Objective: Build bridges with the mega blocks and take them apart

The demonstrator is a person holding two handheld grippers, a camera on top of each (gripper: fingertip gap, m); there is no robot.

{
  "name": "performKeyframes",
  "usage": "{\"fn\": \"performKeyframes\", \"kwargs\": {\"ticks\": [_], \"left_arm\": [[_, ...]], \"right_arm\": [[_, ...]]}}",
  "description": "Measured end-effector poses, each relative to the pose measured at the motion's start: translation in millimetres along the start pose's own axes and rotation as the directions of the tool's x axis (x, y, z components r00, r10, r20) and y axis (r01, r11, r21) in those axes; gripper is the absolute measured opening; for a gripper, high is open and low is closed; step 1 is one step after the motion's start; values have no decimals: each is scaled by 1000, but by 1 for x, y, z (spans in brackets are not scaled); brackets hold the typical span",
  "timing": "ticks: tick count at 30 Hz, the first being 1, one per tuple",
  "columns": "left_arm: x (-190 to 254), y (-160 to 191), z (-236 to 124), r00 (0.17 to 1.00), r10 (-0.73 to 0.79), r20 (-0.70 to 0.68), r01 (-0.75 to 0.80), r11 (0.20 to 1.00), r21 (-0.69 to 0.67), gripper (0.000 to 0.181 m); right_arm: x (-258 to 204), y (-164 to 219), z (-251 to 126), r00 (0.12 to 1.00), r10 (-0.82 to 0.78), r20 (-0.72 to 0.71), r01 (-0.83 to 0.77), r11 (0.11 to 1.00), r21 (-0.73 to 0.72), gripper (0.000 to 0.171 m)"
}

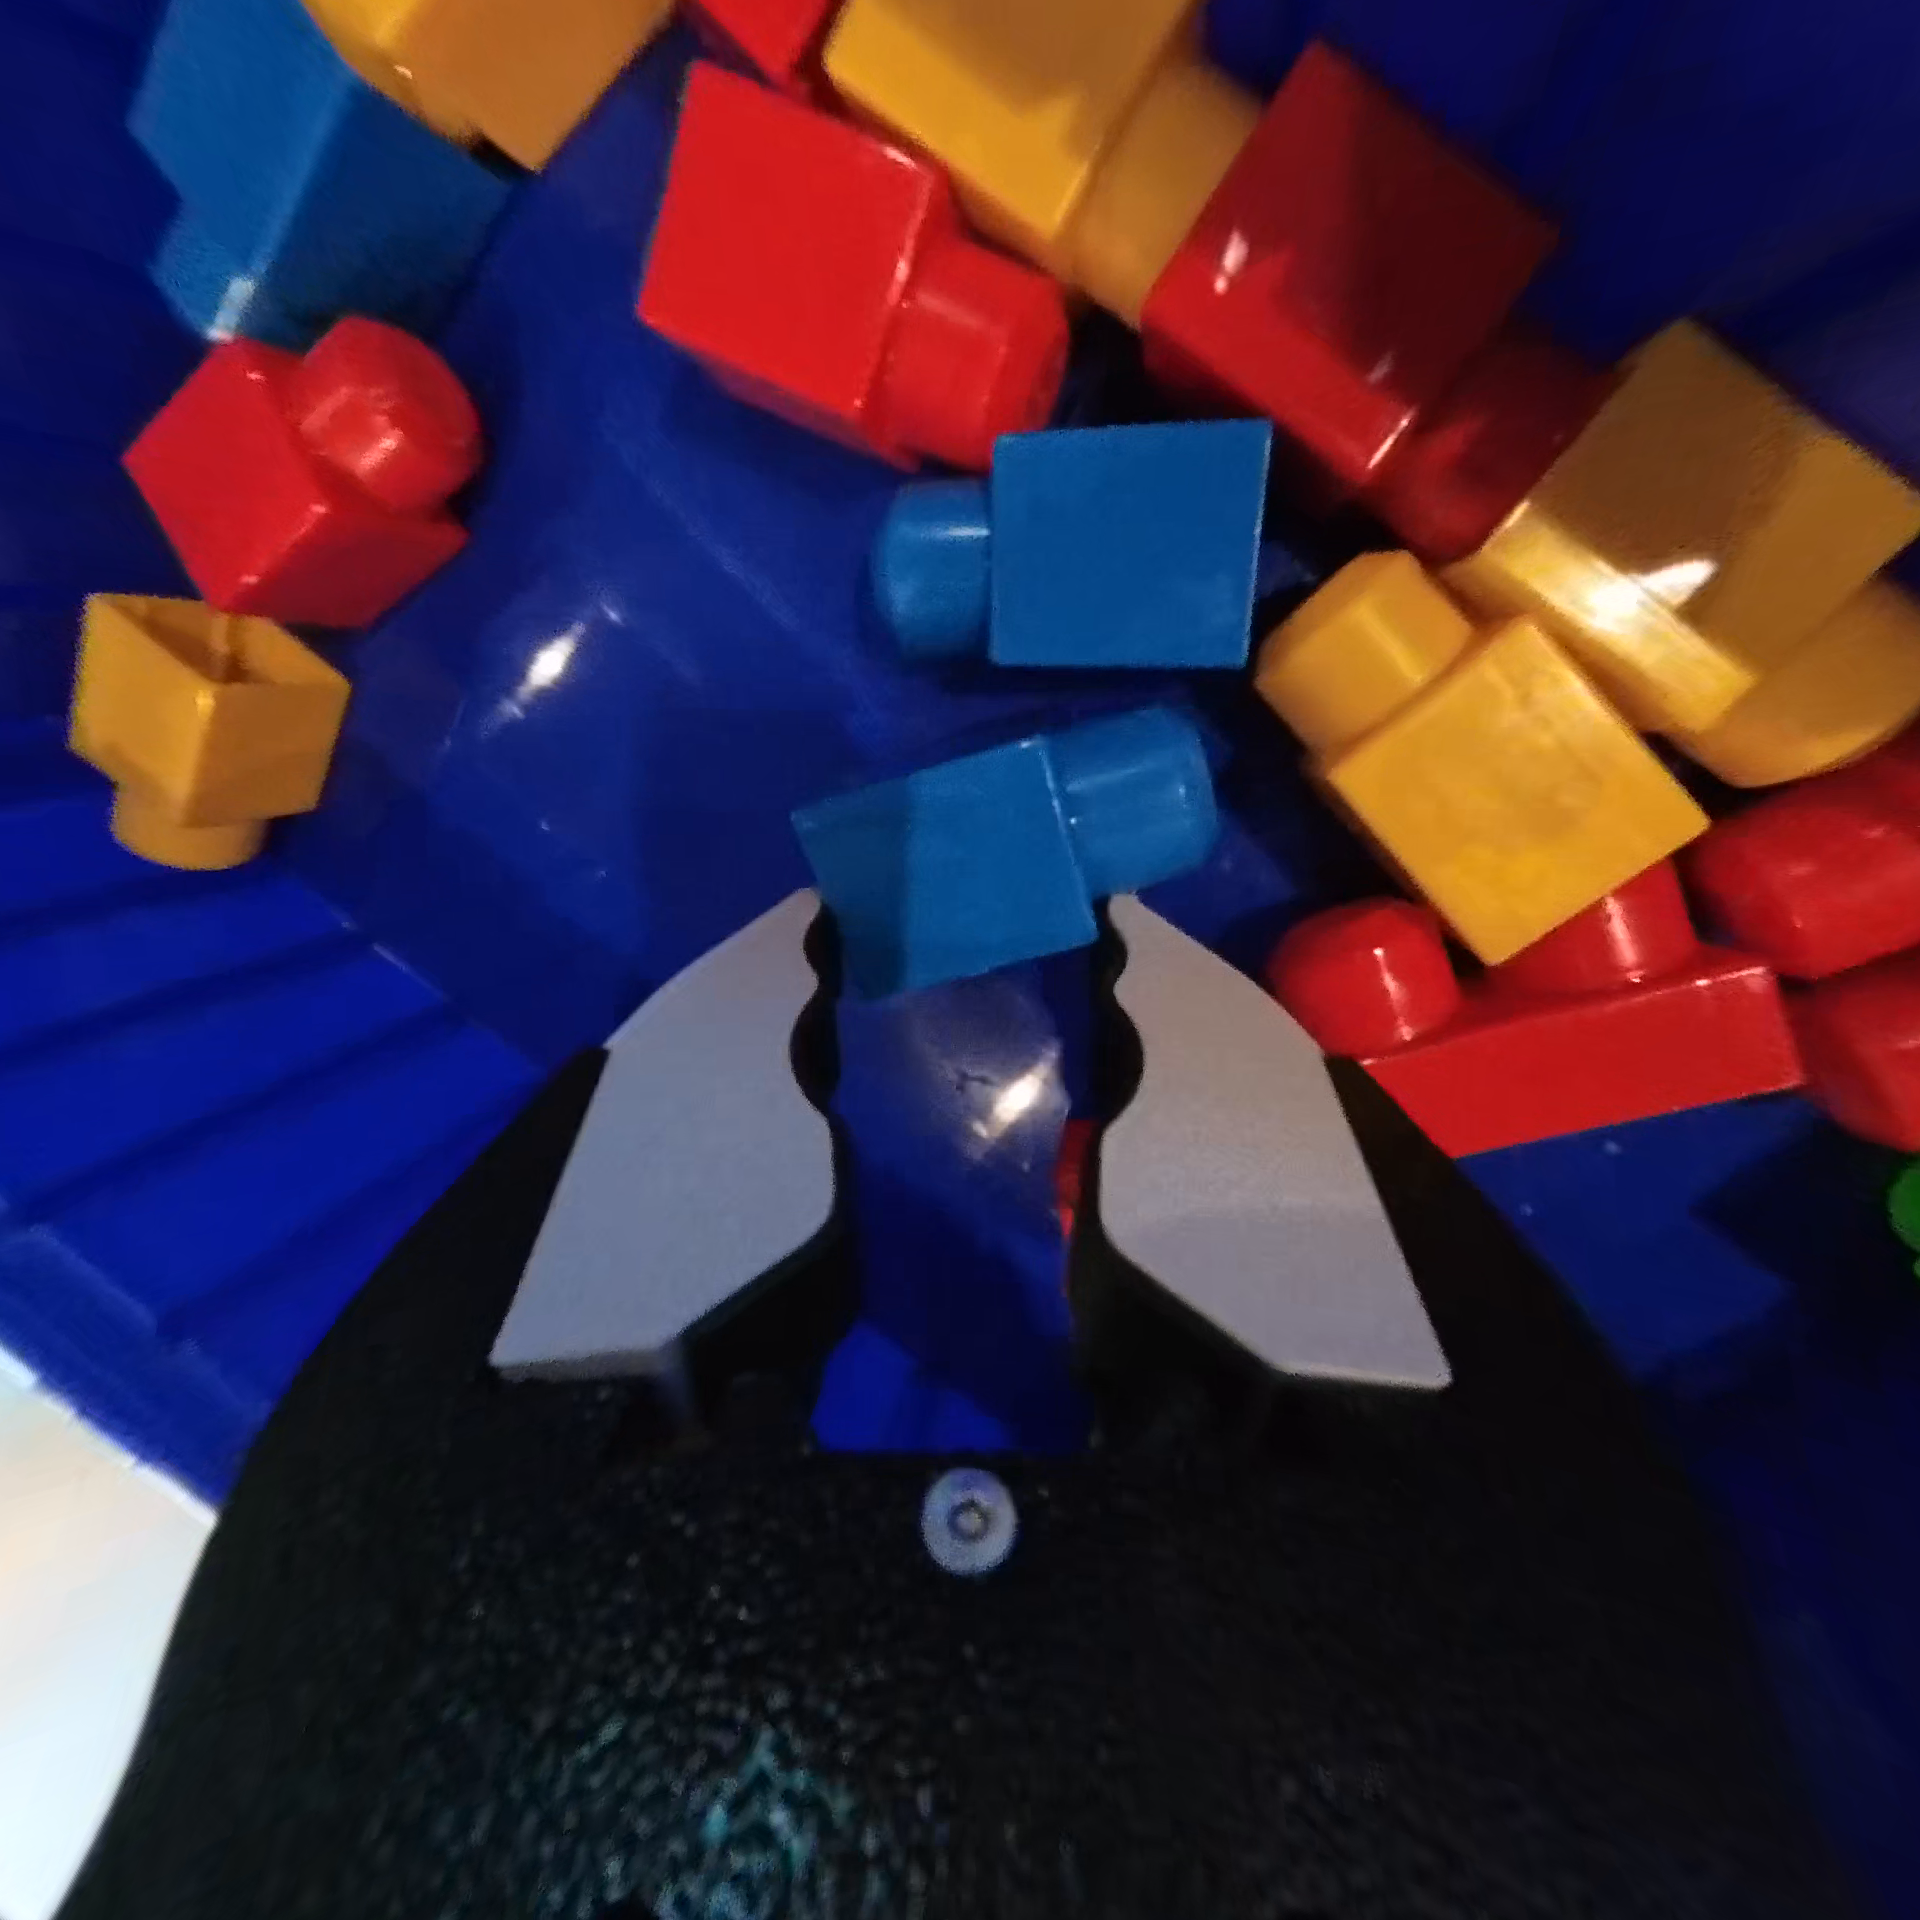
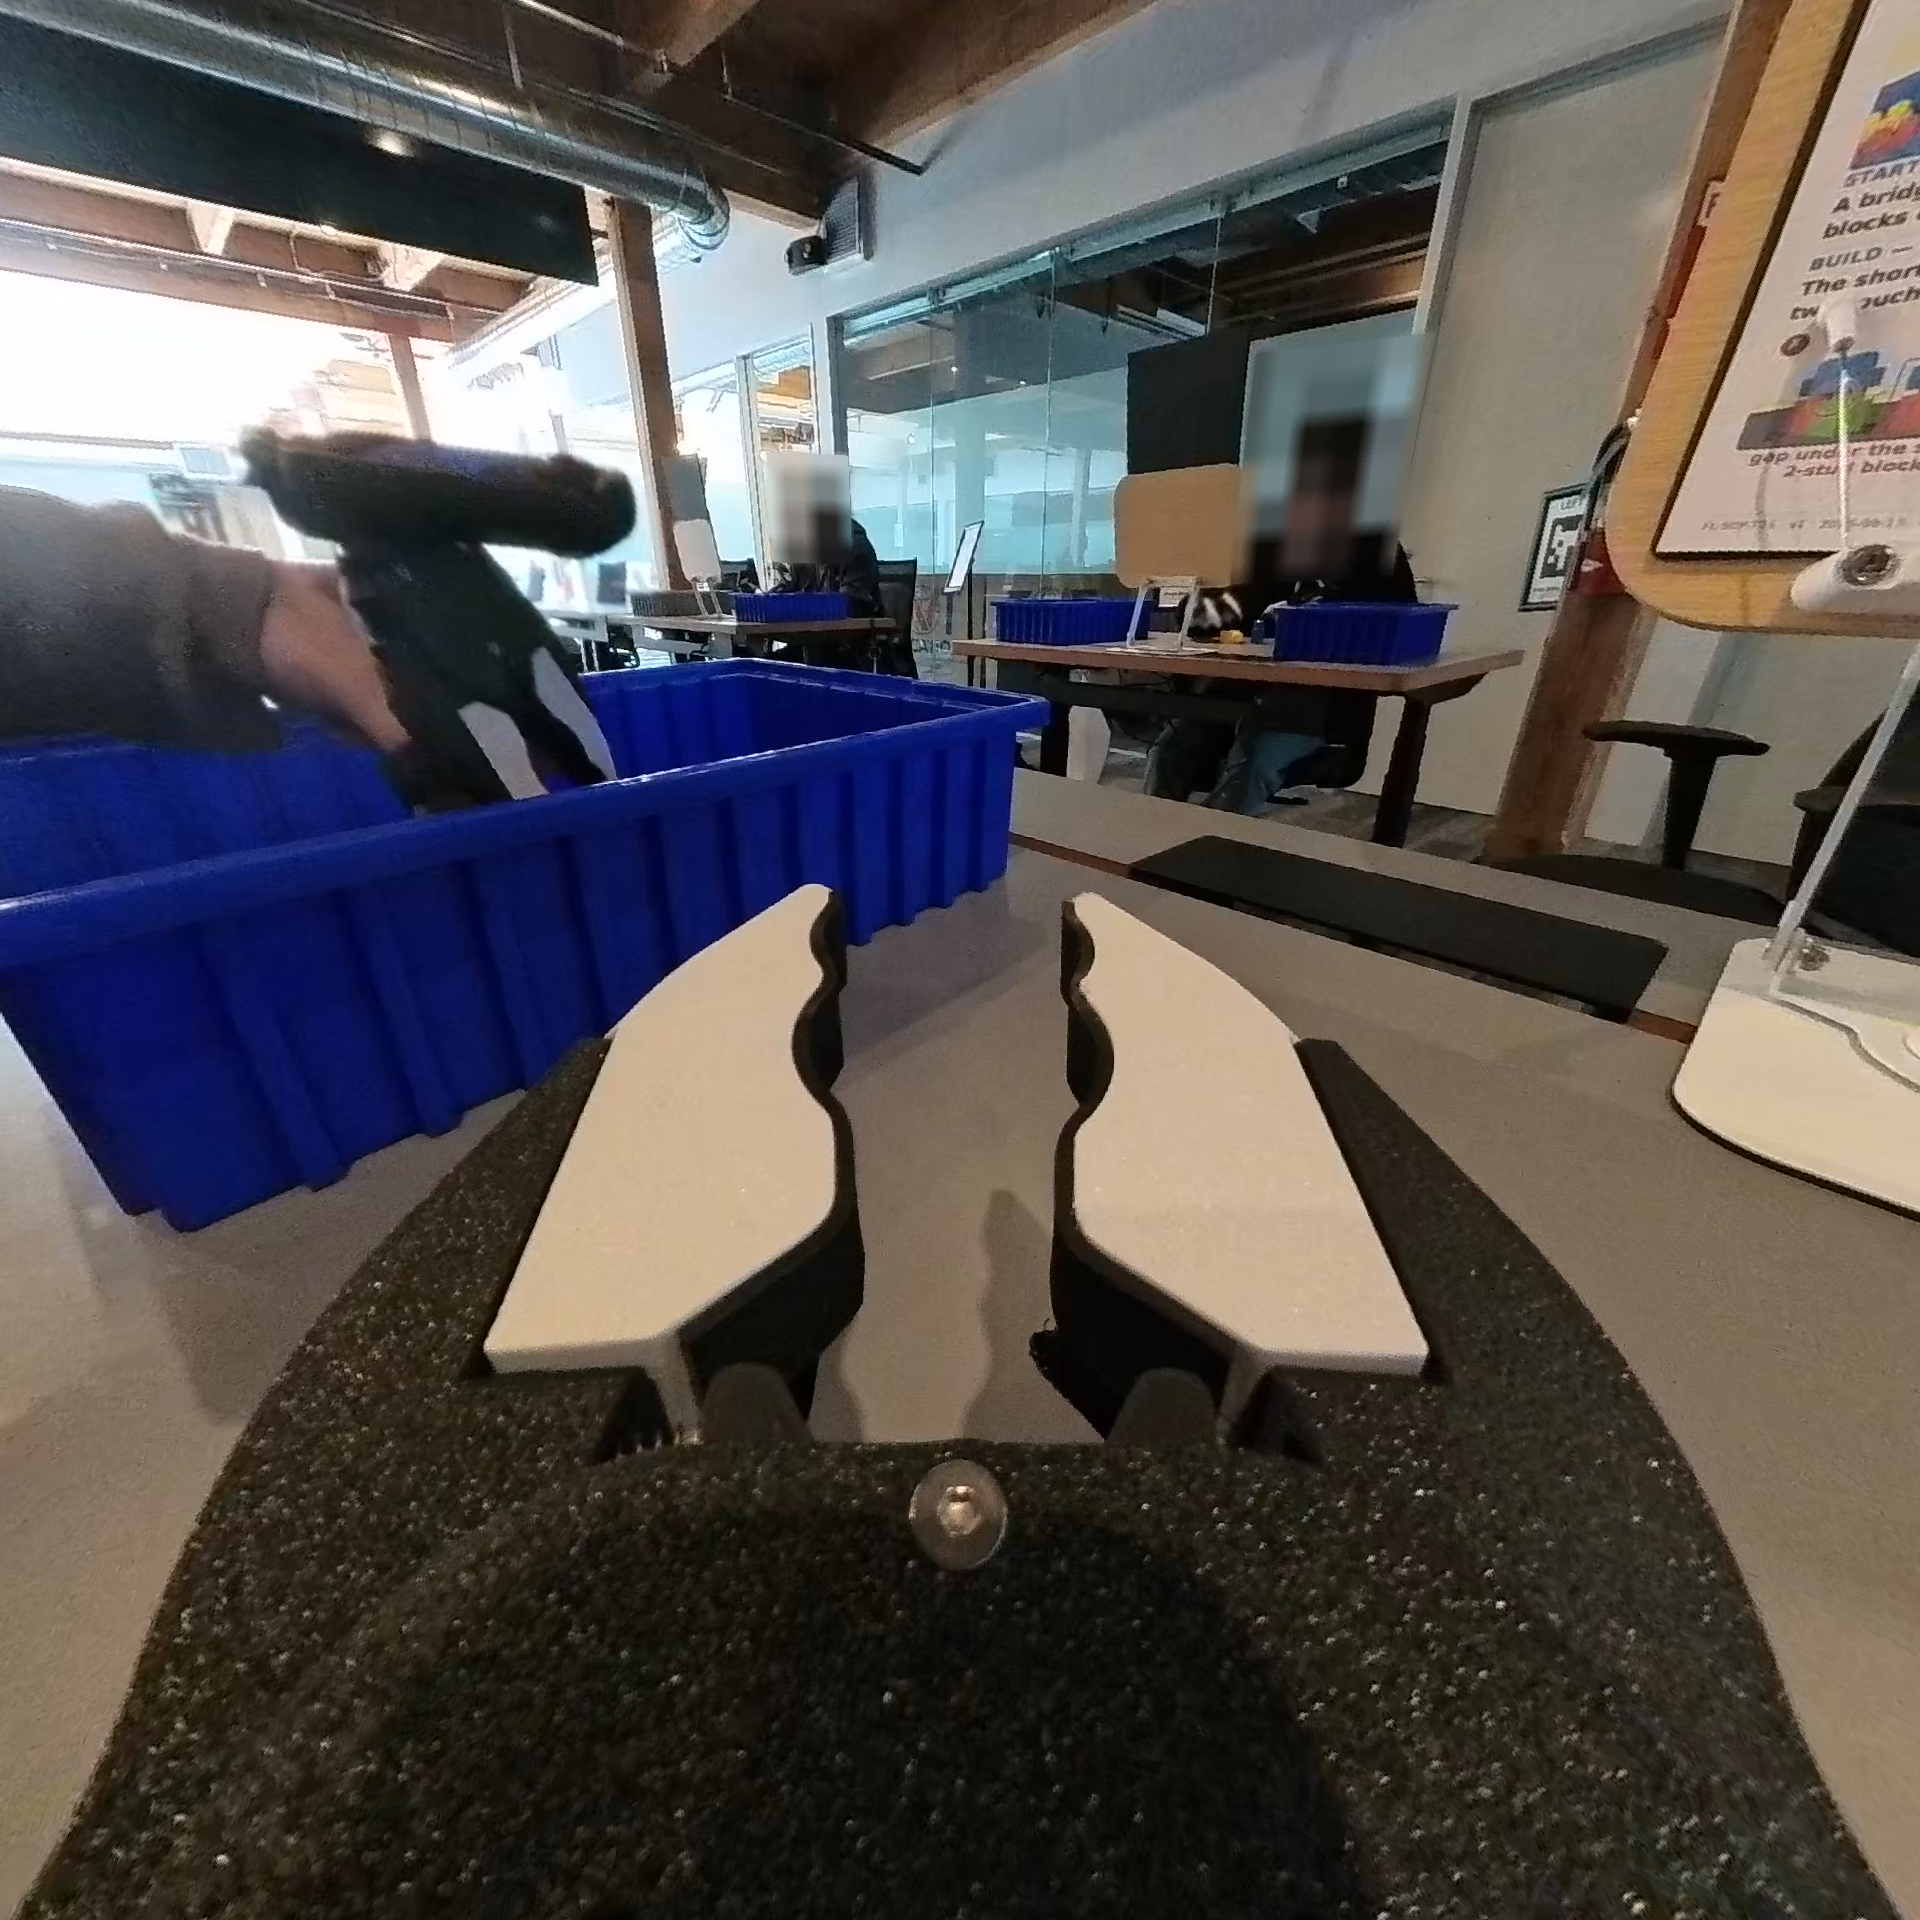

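While no bridge is showing on the worktop (image 2: 935, 1039), the left hand-held gripper (image 1: 961, 925) is closing narrowly on a blue block (image 1: 966, 873) at frame centre inside the bin (image 2: 416, 935). The right hand-held gripper (image 2: 948, 925) is waiting half open, holding nothing, so building is likely only beginning.

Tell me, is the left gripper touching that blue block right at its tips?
Touching. The left wrist view shows the blue block wedged between the left gripper tips, both fingers pressed against its sides, no gap visible.
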State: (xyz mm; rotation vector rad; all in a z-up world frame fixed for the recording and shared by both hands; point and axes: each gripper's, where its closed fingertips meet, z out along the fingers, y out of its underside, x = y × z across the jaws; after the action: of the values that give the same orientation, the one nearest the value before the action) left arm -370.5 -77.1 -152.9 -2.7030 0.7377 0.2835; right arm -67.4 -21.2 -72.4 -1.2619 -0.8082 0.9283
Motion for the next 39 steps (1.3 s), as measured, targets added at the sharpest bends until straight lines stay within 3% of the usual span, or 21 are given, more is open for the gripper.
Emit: {"fn": "performKeyframes", "kwargs": {"ticks": [1, 7, 11, 14, 18, 21, 23, 26, 28, 30, 34, 36, 39], "left_arm": [[-2, -3, -6, 1000, -11, 24, 10, 999, 36, 46], [7, -63, -91, 974, -63, 219, -12, 946, 324, 47], [63, -130, -157, 943, -63, 326, -116, 857, 502, 46], [104, -169, -184, 865, -99, 491, -235, 786, 572, 46], [156, -206, -175, 804, -169, 570, -317, 688, 652, 46], [188, -224, -150, 815, -191, 546, -325, 629, 706, 46], [201, -231, -141, 812, -204, 546, -335, 603, 724, 46], [217, -239, -135, 830, -197, 522, -342, 559, 755, 46], [221, -240, -130, 831, -174, 528, -356, 563, 746, 46], [224, -239, -126, 853, -155, 499, -346, 549, 761, 47], [242, -231, -119, 933, -40, 358, -287, 516, 807, 81], [249, -226, -123, 945, 22, 327, -295, 493, 818, 88], [264, -220, -128, 945, 150, 291, -327, 471, 819, 89]], "right_arm": [[0, 0, 0, 1000, -1, 0, 1, 1000, 0, 39], [4, -2, -1, 1000, -1, -18, 1, 1000, 10, 39], [9, -28, -10, 999, -42, -4, 42, 995, 90, 39], [7, -55, -26, 991, 3, 137, -30, 981, 194, 37], [-1, -77, -41, 874, 237, 425, -335, 927, 170, 46], [4, -73, -39, 839, 329, 433, -415, 902, 118, 60], [3, -64, -35, 819, 369, 440, -433, 900, 51, 61], [-4, -53, -32, 761, 443, 473, -473, 879, -61, 53], [-9, -49, -34, 732, 459, 503, -473, 874, -110, 33], [-7, -45, -35, 761, 430, 486, -424, 896, -130, 33], [3, -42, -46, 841, 285, 460, -227, 957, -179, 33], [1, -37, -60, 860, 132, 494, -7, 969, -247, 33], [-18, -31, -84, 770, -56, 636, 311, 903, -298, 33]]}}
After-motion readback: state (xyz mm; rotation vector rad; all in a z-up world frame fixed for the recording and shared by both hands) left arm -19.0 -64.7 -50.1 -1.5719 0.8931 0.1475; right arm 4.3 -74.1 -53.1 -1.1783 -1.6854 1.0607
